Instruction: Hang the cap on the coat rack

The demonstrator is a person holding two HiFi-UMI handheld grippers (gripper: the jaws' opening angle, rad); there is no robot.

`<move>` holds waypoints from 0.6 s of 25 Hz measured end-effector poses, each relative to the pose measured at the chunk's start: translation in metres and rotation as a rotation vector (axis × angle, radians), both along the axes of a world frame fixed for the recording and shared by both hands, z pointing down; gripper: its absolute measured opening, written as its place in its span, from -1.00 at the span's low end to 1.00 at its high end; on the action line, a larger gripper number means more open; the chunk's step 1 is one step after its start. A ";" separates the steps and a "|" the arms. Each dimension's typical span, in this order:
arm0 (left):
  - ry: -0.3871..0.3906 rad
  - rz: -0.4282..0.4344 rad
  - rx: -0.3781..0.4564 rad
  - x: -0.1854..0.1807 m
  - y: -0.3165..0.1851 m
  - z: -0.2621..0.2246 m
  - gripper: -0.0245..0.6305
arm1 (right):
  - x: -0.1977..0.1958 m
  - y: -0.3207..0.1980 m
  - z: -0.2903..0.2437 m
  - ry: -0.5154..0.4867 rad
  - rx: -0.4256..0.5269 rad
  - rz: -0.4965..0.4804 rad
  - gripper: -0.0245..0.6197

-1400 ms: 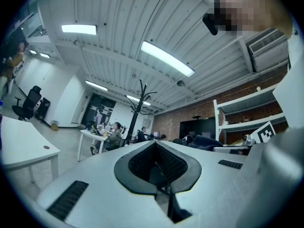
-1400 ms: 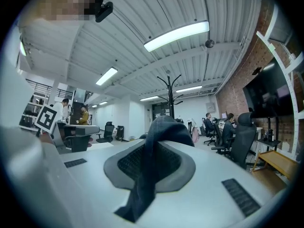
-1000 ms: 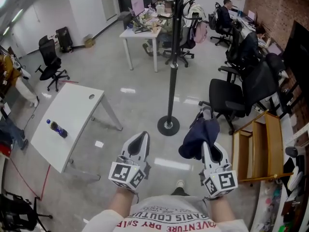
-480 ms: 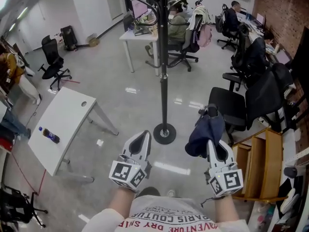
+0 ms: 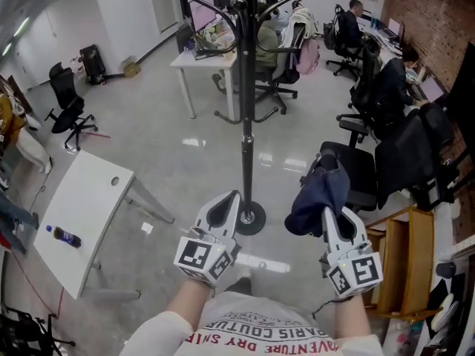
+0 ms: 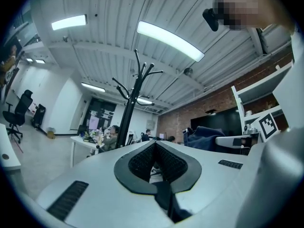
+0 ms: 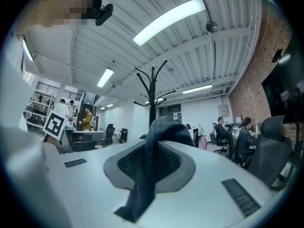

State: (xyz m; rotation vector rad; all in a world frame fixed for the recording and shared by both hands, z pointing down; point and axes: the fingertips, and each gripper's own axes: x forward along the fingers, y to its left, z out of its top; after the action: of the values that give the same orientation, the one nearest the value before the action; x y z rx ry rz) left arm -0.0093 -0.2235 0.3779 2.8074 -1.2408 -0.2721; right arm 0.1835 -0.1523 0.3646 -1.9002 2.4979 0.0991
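A dark blue cap (image 5: 319,195) hangs pinched in my right gripper (image 5: 332,215), which is shut on its fabric; in the right gripper view the cap (image 7: 154,148) rises between the jaws. The black coat rack (image 5: 248,95) stands just ahead of me, its pole going down to a round base (image 5: 251,218). Its curved hooks (image 7: 152,82) show above the cap, and the coat rack (image 6: 135,91) also appears in the left gripper view. My left gripper (image 5: 222,212) is held beside the base, its jaws shut with nothing between them.
A white desk (image 5: 78,213) with a bottle (image 5: 62,236) stands at the left. Black office chairs (image 5: 356,173) and a wooden shelf unit (image 5: 404,251) crowd the right. Further back are a white table (image 5: 204,58) and seated people (image 5: 349,24) at desks.
I have moved closer to the coat rack: its pole and base now lie nearer, between the two grippers. The cap stays gripped in the right gripper.
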 end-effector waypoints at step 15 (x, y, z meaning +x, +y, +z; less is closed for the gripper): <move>0.005 0.068 -0.003 0.035 -0.133 -0.016 -0.91 | 0.017 -0.122 -0.068 0.049 0.130 -0.048 -0.80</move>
State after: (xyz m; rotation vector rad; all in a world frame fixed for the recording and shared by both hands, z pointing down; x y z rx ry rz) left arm 0.0260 -0.3561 0.3622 2.8375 -1.1403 -0.2729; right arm 0.2002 -0.2744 0.2968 -1.8089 2.4980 0.3029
